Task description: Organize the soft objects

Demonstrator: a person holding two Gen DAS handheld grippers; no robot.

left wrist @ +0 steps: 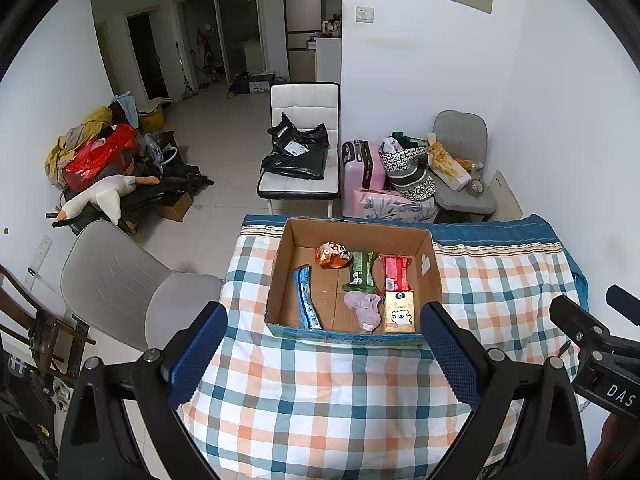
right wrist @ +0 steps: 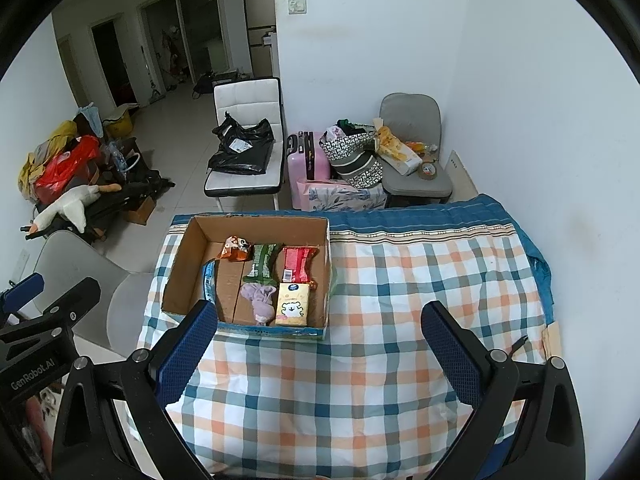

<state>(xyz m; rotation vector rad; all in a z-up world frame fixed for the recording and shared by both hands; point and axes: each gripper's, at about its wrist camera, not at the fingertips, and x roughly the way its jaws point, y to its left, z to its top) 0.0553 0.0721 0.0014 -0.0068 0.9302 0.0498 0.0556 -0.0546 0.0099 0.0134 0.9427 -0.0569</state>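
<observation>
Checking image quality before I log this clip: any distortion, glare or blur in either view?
Left wrist: strong fisheye bend, black corners, box sharp, no glare. Right wrist: same bend, wall evenly lit, claw pads slightly soft up close, shadows faint.

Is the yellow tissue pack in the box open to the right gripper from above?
Probably yes: the tissue pack lies uncovered in the open-topped box, and the right gripper is open and empty.

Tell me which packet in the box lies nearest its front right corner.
The yellow tissue pack with the white bear on it. It sits in the cardboard box's near right corner, in front of the red packet; the others lie further back or left.
</observation>
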